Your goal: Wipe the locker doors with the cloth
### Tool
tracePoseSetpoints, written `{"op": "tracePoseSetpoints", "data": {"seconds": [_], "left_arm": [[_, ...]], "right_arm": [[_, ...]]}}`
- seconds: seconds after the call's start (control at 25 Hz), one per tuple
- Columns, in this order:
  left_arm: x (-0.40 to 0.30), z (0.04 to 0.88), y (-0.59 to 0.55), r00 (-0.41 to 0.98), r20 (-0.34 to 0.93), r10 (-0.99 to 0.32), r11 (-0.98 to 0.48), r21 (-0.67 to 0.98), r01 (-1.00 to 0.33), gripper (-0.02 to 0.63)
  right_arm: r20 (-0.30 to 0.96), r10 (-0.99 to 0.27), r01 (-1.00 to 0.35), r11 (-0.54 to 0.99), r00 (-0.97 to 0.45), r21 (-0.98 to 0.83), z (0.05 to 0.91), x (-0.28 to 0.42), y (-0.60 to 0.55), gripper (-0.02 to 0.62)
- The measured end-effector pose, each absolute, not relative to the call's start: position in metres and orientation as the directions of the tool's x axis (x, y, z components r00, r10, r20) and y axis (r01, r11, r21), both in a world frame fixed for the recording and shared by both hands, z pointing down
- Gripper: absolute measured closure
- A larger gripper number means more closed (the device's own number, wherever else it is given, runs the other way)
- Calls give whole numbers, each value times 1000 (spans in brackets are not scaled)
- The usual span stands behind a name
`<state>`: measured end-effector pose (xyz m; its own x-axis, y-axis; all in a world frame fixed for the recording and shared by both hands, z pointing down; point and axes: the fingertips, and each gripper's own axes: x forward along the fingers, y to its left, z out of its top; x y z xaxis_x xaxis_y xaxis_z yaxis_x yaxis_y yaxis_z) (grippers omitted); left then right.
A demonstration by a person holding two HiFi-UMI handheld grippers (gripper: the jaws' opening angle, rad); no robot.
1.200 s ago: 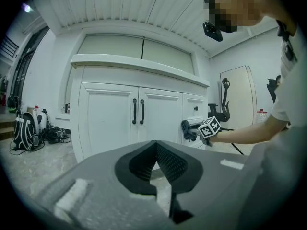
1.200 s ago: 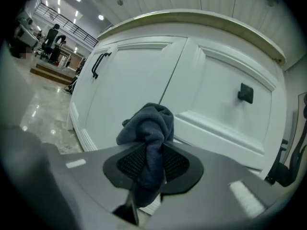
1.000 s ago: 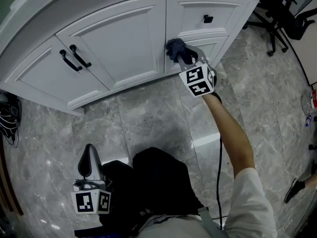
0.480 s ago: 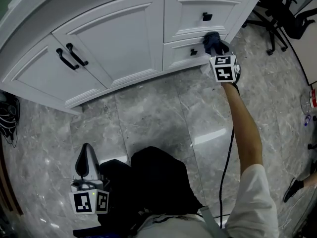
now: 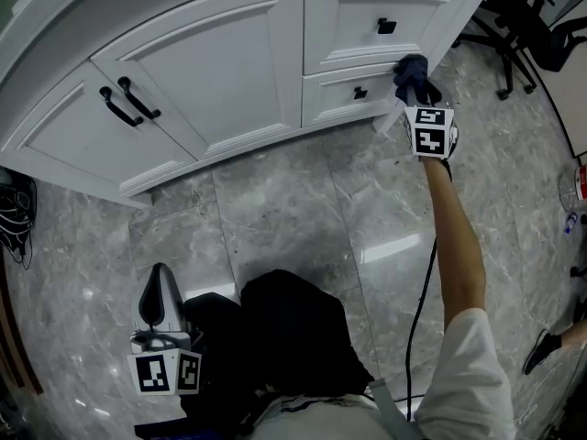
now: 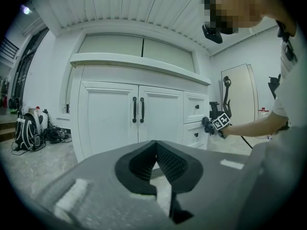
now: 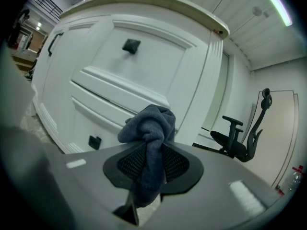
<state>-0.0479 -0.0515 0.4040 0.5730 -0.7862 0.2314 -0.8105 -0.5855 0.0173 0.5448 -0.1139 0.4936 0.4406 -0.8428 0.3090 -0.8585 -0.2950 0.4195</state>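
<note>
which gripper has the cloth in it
The right gripper, its fingers shut on the dark blue cloth up at the white drawer fronts. The left gripper is empty, fingers together, held well back.

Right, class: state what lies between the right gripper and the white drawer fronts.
The dark cloth, clamped in the right gripper, bunches out ahead of it toward the drawer fronts. The right gripper view shows this most clearly.
</note>
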Motion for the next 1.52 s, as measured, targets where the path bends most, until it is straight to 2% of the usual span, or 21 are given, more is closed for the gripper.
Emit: {"op": "tracePoseSetpoints", "data": {"seconds": [0.16, 0.36, 0.48, 0.6, 0.88, 1.24, 1.52], "left_arm": [[-46, 407, -51, 576, 238, -782, -590, 15, -807, 604], [-41, 409, -49, 581, 241, -777, -596, 12, -803, 604], [-43, 409, -48, 575, 245, -781, -592, 7, -806, 604], [-47, 410, -48, 563, 255, -786, -582, 0, -813, 604], [-53, 411, -52, 544, 263, -797, -566, -14, -824, 604], [-56, 417, -57, 527, 277, -803, -554, -22, -832, 604], [-59, 419, -56, 521, 283, -805, -549, -21, -836, 604]], "right_arm": [[261, -916, -882, -168, 304, 439, 499, 470, -103, 505], [332, -941, -890, 92, 69, 446, 555, 362, -109, 505], [405, -914, -884, 180, 12, 432, 599, 335, -126, 505], [448, -894, -884, 207, 2, 418, 628, 328, -148, 505], [484, -871, -938, 88, 90, 334, 652, 362, -178, 505], [497, -841, -926, -15, 216, 377, 651, 442, -160, 505], [535, -755, -911, -201, 378, 360, 650, 530, -134, 505]]}}
